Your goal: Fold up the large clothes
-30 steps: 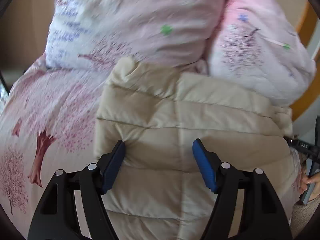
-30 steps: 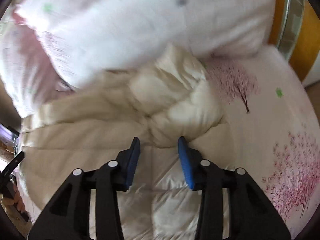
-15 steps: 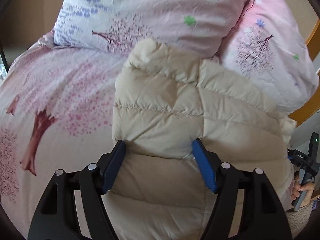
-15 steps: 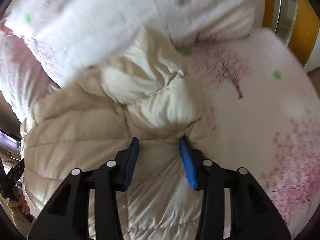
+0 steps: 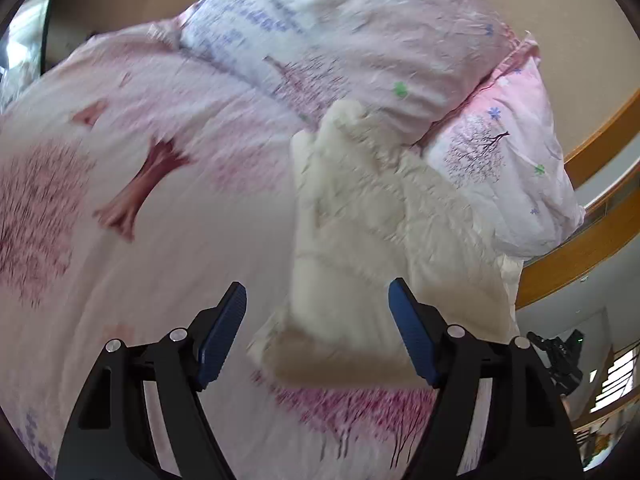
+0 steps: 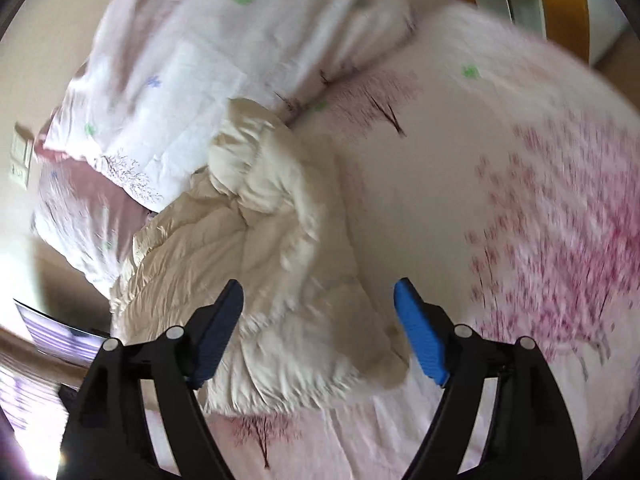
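Note:
A cream quilted puffer jacket (image 5: 384, 256) lies folded into a compact bundle on the bed, its far end against the pillows. It also shows in the right wrist view (image 6: 276, 264), with a bunched sleeve or hood on top. My left gripper (image 5: 318, 332) is open and empty, held above the near edge of the jacket. My right gripper (image 6: 320, 332) is open and empty, above the jacket's near right part. Both views are motion-blurred.
The bed sheet (image 5: 120, 240) is pink with a tree print. Two matching pillows (image 5: 360, 40) (image 5: 508, 184) lie behind the jacket. A wooden bed frame (image 5: 592, 248) curves at the right. Another hand-held device (image 5: 560, 356) shows at the far right.
Both grippers have drawn back and up from the jacket. The right gripper's jaws have opened wide and let go of the fabric. More bed sheet shows around the bundle.

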A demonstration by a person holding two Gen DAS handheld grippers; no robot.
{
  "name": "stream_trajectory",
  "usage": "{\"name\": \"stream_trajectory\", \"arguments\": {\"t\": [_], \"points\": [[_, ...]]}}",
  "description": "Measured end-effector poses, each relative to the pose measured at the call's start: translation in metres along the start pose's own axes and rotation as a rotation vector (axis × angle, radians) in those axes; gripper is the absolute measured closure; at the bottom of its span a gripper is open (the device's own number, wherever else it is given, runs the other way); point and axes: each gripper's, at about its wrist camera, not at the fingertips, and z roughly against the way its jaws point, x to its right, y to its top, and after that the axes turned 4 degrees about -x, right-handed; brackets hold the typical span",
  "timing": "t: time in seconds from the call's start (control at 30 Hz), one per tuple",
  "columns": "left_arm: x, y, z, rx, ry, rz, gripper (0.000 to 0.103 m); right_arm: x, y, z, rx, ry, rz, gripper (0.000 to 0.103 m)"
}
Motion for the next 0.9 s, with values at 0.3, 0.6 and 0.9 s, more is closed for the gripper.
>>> {"name": "stream_trajectory", "arguments": {"t": [0.3, 0.6, 0.9], "points": [[-0.023, -0.007, -0.023, -0.106, -0.062, 0.086, 0.029, 0.022, -0.004, -0.034, -0.121, 0.132, -0.083, 0.024], [-0.018, -0.003, -0.047, -0.126, -0.155, 0.143, 0.029, 0.022, -0.004, -0.049, -0.190, 0.256, -0.068, 0.034], [-0.020, -0.007, -0.050, -0.081, -0.224, 0.188, 0.082, 0.009, -0.013, -0.048, -0.191, 0.354, -0.053, 0.081]]}}
